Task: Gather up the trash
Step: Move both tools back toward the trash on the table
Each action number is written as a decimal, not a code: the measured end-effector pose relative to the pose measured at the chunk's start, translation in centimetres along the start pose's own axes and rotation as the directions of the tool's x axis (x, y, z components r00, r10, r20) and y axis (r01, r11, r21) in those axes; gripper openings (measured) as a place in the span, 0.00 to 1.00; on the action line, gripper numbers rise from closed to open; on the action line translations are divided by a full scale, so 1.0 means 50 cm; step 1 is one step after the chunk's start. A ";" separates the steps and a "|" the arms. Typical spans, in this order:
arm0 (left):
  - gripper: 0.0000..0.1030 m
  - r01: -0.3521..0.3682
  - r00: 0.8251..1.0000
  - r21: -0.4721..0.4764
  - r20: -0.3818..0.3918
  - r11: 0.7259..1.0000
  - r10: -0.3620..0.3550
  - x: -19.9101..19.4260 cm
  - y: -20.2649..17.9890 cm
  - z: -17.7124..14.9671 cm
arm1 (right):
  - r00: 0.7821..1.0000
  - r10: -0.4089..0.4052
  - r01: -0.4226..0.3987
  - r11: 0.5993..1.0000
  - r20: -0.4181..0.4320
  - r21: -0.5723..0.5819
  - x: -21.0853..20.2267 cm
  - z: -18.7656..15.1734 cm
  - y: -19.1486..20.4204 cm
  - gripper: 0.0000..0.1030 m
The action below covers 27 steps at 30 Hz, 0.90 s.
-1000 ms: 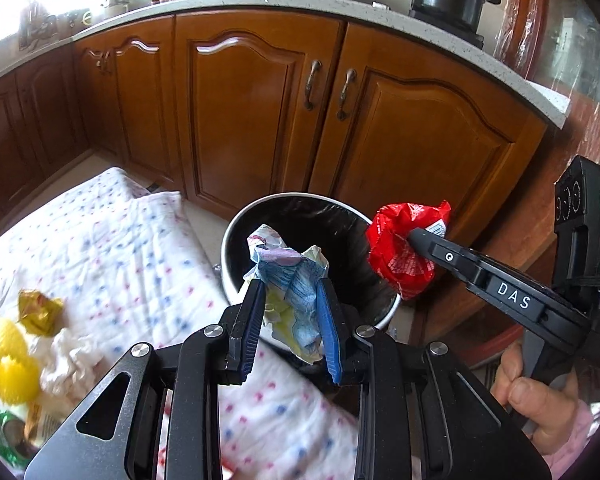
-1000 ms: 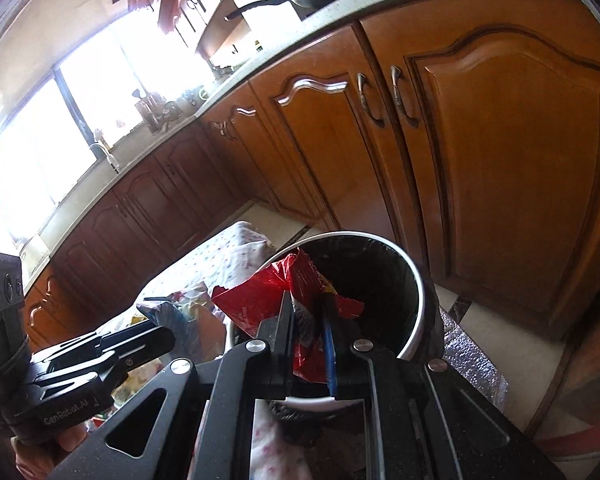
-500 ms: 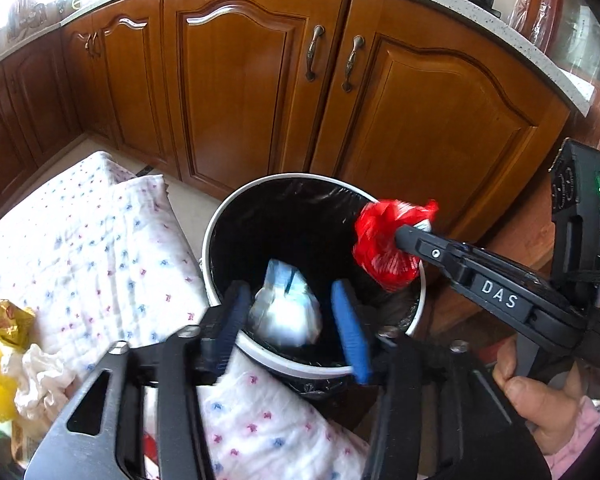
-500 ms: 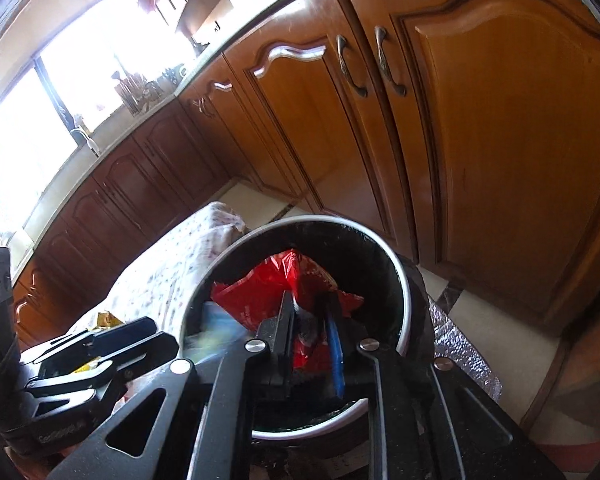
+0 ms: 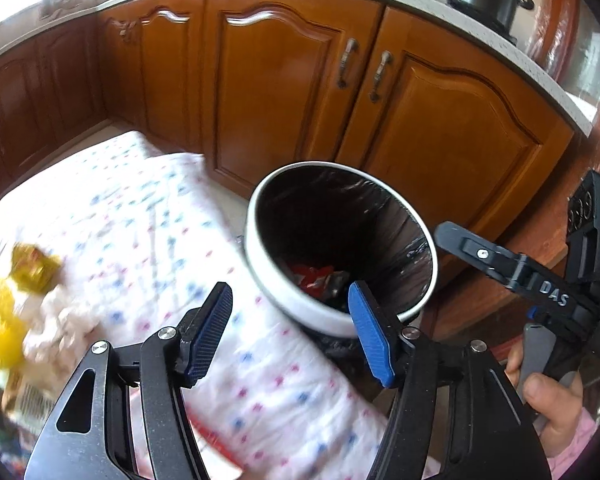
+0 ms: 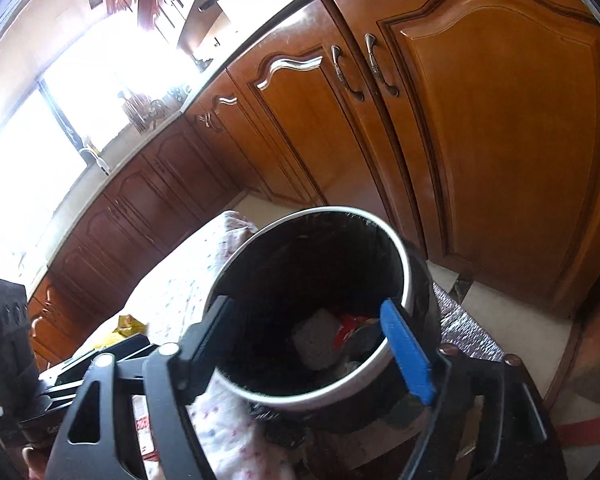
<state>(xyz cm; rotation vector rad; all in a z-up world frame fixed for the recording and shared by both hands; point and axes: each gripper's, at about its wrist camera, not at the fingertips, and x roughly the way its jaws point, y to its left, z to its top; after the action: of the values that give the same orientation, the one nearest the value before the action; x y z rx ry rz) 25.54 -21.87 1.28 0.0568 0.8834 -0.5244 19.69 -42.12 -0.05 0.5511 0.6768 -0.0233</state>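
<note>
The red wrapper (image 5: 312,274) and a pale crumpled one (image 6: 318,342) now lie at the bottom of the black-lined bin (image 5: 260,276); a second ago each hung pinched above it. Both the left gripper (image 5: 290,330) and right gripper (image 6: 316,344) are spread wide and empty. Yellow wrappers (image 5: 32,268) remain at the floral cloth's (image 5: 148,220) left edge, so more collecting is due.

The left gripper (image 5: 290,328) hangs empty with jaws spread wide at the near rim of the bin (image 5: 260,276), red wrapper (image 5: 312,274) inside; right gripper (image 5: 452,234) just beside it
</note>
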 end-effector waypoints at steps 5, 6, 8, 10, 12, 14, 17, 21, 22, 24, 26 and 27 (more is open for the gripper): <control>0.63 -0.033 0.999 -0.050 0.033 0.998 0.035 -0.055 0.041 -0.052 | 1.000 0.015 -0.015 1.000 -0.002 -0.003 -0.010 -0.035 0.030 0.81; 0.64 -0.040 0.998 -0.062 0.041 0.997 0.042 -0.067 0.049 -0.061 | 1.000 0.018 -0.018 1.000 -0.003 -0.007 -0.013 -0.044 0.039 0.81; 0.64 -0.050 0.997 -0.084 0.056 0.995 0.055 -0.090 0.067 -0.077 | 1.000 0.028 -0.028 1.000 -0.006 -0.012 -0.018 -0.060 0.054 0.81; 0.66 -0.060 0.995 -0.105 0.069 0.993 0.068 -0.111 0.087 -0.096 | 0.999 0.036 -0.037 0.999 -0.010 -0.024 -0.025 -0.079 0.070 0.83; 0.67 -0.066 0.994 -0.128 0.081 0.990 0.077 -0.134 0.109 -0.118 | 0.999 0.044 -0.044 0.998 -0.011 -0.037 -0.031 -0.095 0.087 0.84; 0.69 -0.079 0.992 -0.145 0.085 0.986 0.092 -0.147 0.124 -0.135 | 0.999 0.048 -0.049 0.997 -0.015 -0.051 -0.035 -0.110 0.104 0.85; 0.69 -0.090 0.990 -0.178 0.088 0.980 0.107 -0.173 0.159 -0.163 | 0.998 0.063 -0.064 0.995 -0.015 -0.071 -0.045 -0.132 0.131 0.85; 0.69 -0.111 0.987 -0.209 0.092 0.972 0.133 -0.200 0.191 -0.192 | 0.997 0.081 -0.083 0.991 -0.019 -0.101 -0.054 -0.161 0.170 0.85; 0.69 -0.114 0.986 -0.220 0.091 0.969 0.137 -0.208 0.202 -0.200 | 0.996 0.086 -0.089 0.989 -0.026 -0.115 -0.055 -0.165 0.177 0.85; 0.69 -0.121 0.985 -0.234 0.094 0.965 0.146 -0.222 0.219 -0.215 | 0.995 0.096 -0.100 0.986 -0.039 -0.130 -0.053 -0.175 0.194 0.85; 0.69 -0.128 0.983 -0.245 0.097 0.961 0.156 -0.235 0.232 -0.227 | 0.994 0.102 -0.108 0.984 -0.049 -0.142 -0.051 -0.186 0.207 0.85; 0.69 -0.129 0.983 -0.249 0.098 0.960 0.157 -0.240 0.237 -0.230 | 0.993 0.106 -0.113 0.982 -0.055 -0.150 -0.049 -0.190 0.214 0.85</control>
<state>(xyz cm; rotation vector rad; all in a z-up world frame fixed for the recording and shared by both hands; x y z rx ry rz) 16.47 -3.55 0.93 -0.1308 0.8159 -0.2784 14.27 -28.65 0.40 0.4409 0.6870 0.1441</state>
